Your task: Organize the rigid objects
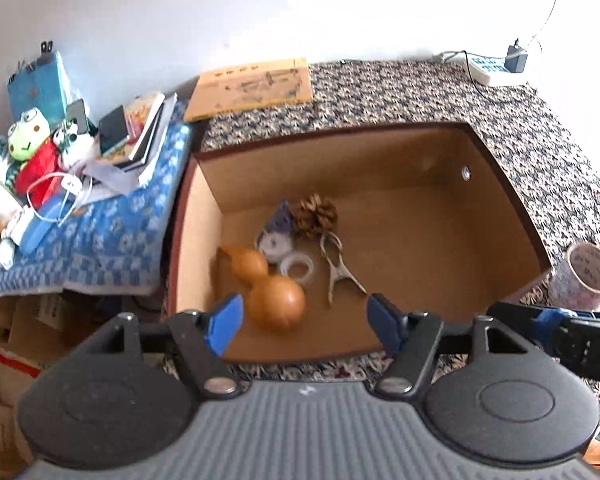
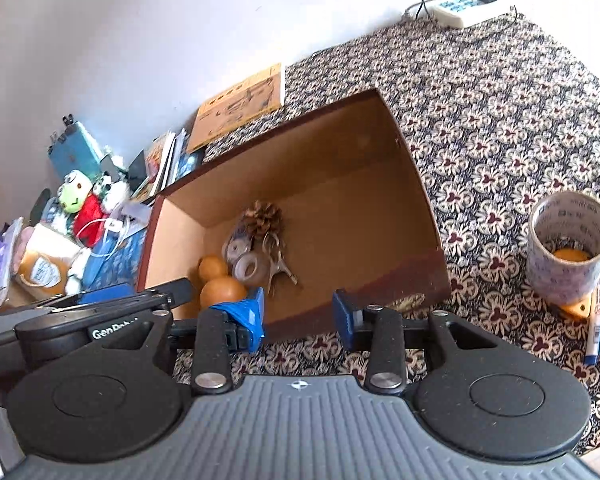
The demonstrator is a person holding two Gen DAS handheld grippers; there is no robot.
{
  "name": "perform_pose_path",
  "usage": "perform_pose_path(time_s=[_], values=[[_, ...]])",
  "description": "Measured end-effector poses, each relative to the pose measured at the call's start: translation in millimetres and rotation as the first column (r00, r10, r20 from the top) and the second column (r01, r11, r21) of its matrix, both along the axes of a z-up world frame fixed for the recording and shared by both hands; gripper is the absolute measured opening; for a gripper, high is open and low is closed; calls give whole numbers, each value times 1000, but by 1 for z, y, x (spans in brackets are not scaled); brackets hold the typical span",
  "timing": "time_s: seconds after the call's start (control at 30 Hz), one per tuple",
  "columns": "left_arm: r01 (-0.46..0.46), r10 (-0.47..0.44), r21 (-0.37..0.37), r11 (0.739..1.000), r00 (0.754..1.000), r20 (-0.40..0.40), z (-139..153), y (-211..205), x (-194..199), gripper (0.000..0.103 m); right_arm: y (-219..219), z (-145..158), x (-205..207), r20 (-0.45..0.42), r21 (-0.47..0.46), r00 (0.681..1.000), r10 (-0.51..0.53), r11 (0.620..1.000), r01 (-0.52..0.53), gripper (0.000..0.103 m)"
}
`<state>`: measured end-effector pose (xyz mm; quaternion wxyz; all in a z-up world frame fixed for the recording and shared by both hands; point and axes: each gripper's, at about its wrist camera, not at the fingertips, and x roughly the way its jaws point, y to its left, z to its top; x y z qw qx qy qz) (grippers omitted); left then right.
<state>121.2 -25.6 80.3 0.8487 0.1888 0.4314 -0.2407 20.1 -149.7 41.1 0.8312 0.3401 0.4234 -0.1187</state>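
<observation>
An open brown box stands on a patterned cloth. Inside it, near the left wall, lie a tan gourd, a pine cone, a small clear tape roll, a metal clip and a white and purple item. My left gripper hangs open above the box's near edge, over the gourd, holding nothing. My right gripper is open too, empty, above the box's near wall. The two grippers are side by side.
A wide printed tape roll stands on the cloth right of the box, with a pen beside it. A cardboard booklet lies behind the box. Books and plush toys crowd the left. A power strip sits at the far edge.
</observation>
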Motion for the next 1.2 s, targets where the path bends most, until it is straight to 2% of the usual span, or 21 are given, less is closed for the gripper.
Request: perform_pose_path(time_s=[0.47, 0.87, 1.2], values=[[-36, 37, -8, 999, 997, 67, -12, 16, 31, 70, 20, -12, 21, 28, -195, 1000, 6, 981, -1, 22], [-115, 115, 1, 993, 990, 82, -23, 22, 44, 70, 15, -20, 46, 20, -185, 997, 72, 981, -67, 23], [-175, 174, 10, 984, 981, 85, -23, 18, 47, 70, 6, -24, 50, 21, -190, 994, 104, 977, -98, 23]])
